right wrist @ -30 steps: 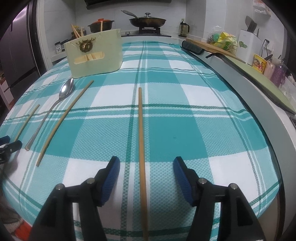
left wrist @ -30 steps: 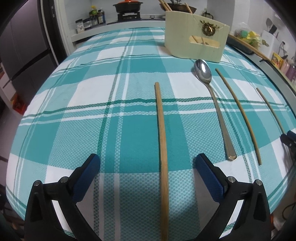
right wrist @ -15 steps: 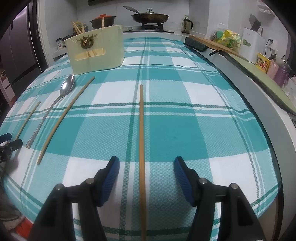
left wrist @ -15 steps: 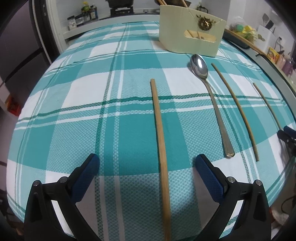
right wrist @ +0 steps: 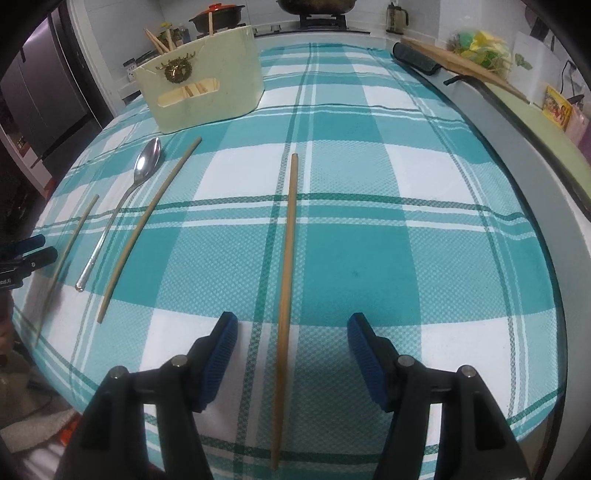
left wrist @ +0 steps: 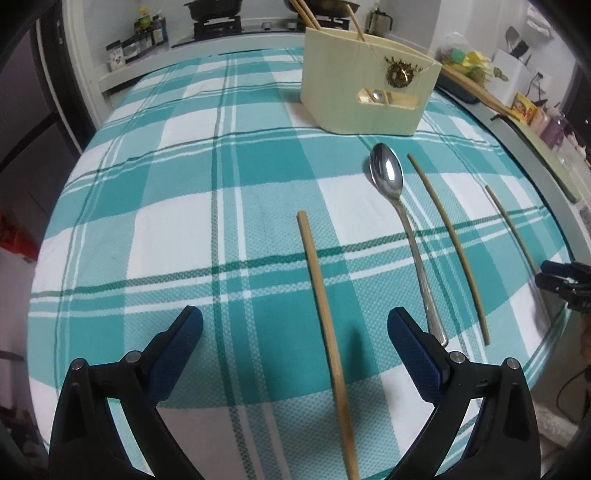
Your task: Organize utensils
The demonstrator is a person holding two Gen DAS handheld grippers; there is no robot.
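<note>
Several wooden chopsticks and a metal spoon (left wrist: 391, 184) lie in a row on the teal plaid tablecloth. My left gripper (left wrist: 295, 328) is open, its jaws either side of the leftmost chopstick (left wrist: 325, 317). My right gripper (right wrist: 290, 336) is open, its jaws either side of the rightmost chopstick (right wrist: 288, 280). Between them lie the spoon (right wrist: 142, 173) and a thinner chopstick (left wrist: 450, 243), also in the right wrist view (right wrist: 147, 225). A cream utensil holder (left wrist: 365, 99) with chopsticks in it stands at the back; it also shows in the right wrist view (right wrist: 203, 96).
A stove with pots (right wrist: 314, 5) and bottles (left wrist: 147, 33) stands behind the table. A grey counter edge (right wrist: 517, 147) runs along the right side, with a cutting board (right wrist: 461, 62) and packets on it. The table's front edge is just below both grippers.
Both grippers have moved forward and lower over their chopsticks, so the utensils and holder look nearer. Both stay open. The utensils have not moved.
</note>
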